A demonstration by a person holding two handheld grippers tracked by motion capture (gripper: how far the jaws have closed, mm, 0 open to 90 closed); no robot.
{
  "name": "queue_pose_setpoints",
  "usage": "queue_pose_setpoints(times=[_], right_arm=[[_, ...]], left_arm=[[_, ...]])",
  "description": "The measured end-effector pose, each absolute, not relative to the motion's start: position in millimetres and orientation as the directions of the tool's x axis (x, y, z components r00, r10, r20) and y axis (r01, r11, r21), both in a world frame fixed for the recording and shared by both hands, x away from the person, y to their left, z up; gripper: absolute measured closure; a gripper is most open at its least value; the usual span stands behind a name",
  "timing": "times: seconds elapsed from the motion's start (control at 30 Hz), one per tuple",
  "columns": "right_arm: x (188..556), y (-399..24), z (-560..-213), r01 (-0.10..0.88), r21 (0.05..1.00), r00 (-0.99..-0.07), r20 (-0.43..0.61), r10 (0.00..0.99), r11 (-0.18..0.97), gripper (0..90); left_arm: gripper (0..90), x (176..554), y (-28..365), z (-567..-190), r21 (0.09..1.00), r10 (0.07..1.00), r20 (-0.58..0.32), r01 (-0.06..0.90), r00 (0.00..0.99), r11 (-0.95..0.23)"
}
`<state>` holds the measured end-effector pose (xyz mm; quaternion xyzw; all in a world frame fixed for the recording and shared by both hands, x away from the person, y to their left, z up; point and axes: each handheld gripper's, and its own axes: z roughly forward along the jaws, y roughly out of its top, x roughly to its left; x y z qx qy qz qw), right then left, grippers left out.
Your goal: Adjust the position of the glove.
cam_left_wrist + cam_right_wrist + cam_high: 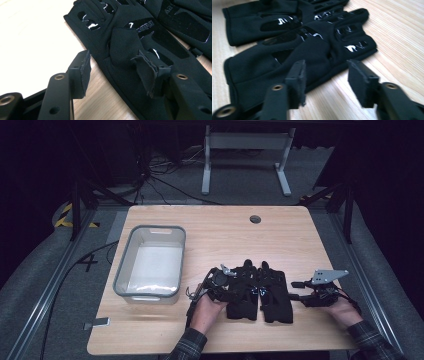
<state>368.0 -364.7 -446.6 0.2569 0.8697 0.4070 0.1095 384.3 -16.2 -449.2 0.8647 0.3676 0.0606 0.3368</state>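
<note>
Two black gloves (260,292) lie flat, side by side, at lower centre of the high view on the surface (225,235). The left gripper (120,72) has its jaws half open with a flap of the left glove (130,50) between them, unpinched. The right gripper (325,80) hangs half open just off the right glove (307,52). The step looks like getting a hold; next each must close on an edge. A bin (150,262) sits left.

You have two black gloves (260,292) at lower centre of the high view, one clear plastic bin (150,262) at centre left, and two handheld grippers, one left (220,282) and one right (305,290).
</note>
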Motion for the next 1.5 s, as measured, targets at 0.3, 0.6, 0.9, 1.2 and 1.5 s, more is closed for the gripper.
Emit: queue_pose_setpoints(times=[0.3,0.6,0.9,1.2,1.5], right_arm=[[370.1,-352.8,-448.2,0.34,0.749,-0.866,0.013,0.5,0.569,80.9],[371.3,-344.3,-457.2,0.327,0.713,-0.881,-0.009,0.474,0.621,88.3],[371.5,-343.6,-457.3,0.326,0.713,-0.882,-0.007,0.471,0.621,89.0],[374.6,-340.4,-457.4,0.316,0.713,-0.89,-0.005,0.455,0.626,89.1],[378.4,-327.8,-456.7,0.304,0.706,-0.897,-0.015,0.443,0.64,89.3]], left_arm=[[62.8,380.7,-24.5,-453.2,0.607,0.678,-0.086,0.578,0.73,-0.546],[82.0,379.9,-28.0,-450.9,0.598,0.67,-0.11,0.587,0.735,-0.546],[82.3,377.9,-25.2,-435.8,0.649,0.66,-0.154,0.579,0.736,-0.494],[82.3,379.5,-23.7,-421.2,0.697,0.626,-0.206,0.562,0.752,-0.446],[82.4,385.1,-28.6,-410.5,0.719,0.599,-0.218,0.542,0.771,-0.436]])
